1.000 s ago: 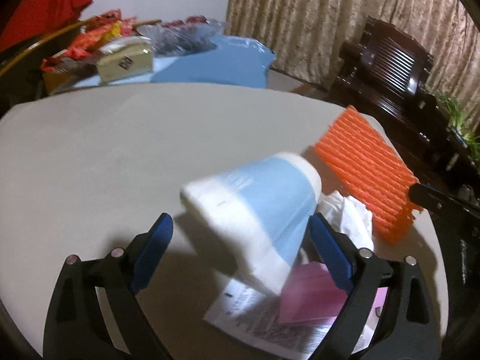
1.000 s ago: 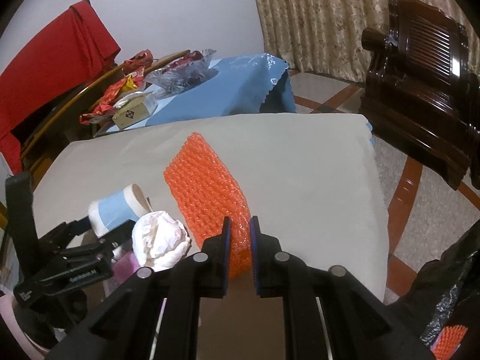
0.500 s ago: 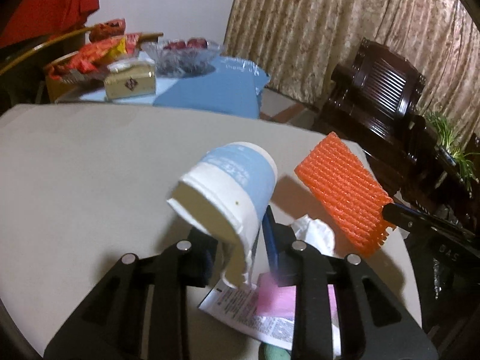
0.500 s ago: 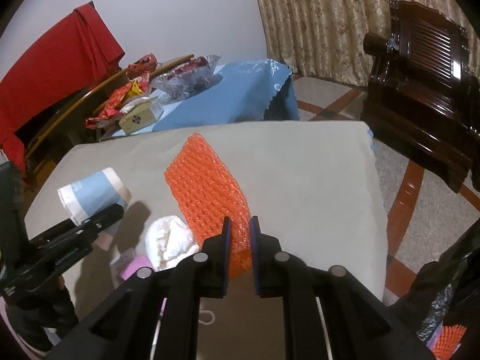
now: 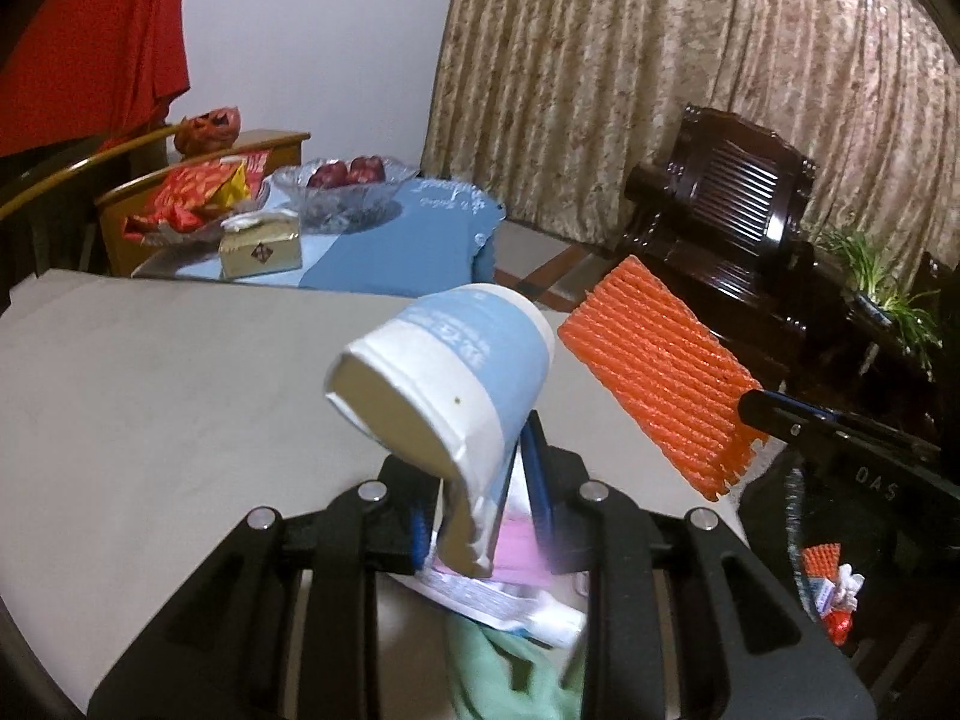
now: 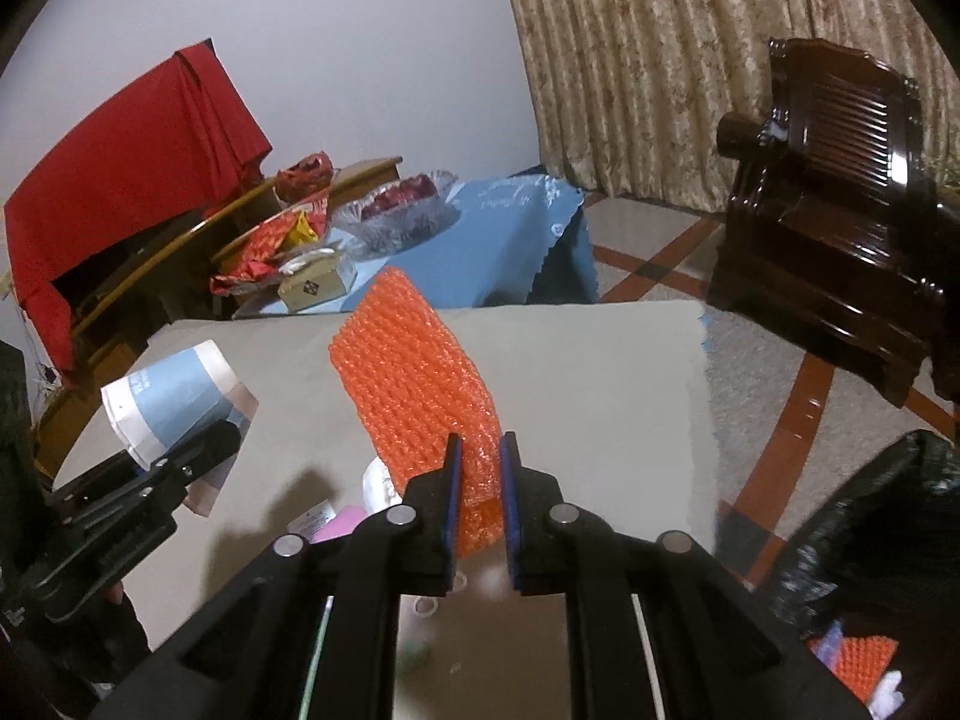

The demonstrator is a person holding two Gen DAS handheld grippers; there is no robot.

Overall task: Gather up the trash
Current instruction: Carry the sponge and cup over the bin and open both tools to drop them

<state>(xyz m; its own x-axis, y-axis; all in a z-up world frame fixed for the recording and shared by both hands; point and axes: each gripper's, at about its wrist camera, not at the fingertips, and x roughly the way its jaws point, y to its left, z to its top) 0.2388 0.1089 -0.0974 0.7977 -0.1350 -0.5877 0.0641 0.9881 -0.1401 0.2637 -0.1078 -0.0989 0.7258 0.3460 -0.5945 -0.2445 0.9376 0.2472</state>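
Note:
A blue-and-white paper cup hangs tilted above the grey table. My left gripper grips its crushed rim, and the jaws are closing on it. To its right an orange foam net is held up by my right gripper. In the right wrist view the right gripper is shut on the lower end of the foam net. There the left gripper holds the cup at the left. Under the cup lie a pink paper and a printed white wrapper.
A black trash bag gapes at the lower right with orange foam inside. Something green lies near the table's front edge. Beyond stands a blue-covered table with a glass fruit bowl. A dark wooden chair stands right.
The left jaws closed on the cup's rim, crushed it and lifted it off the table. The right gripper rose with the orange foam net. The white tissue wad is now mostly hidden.

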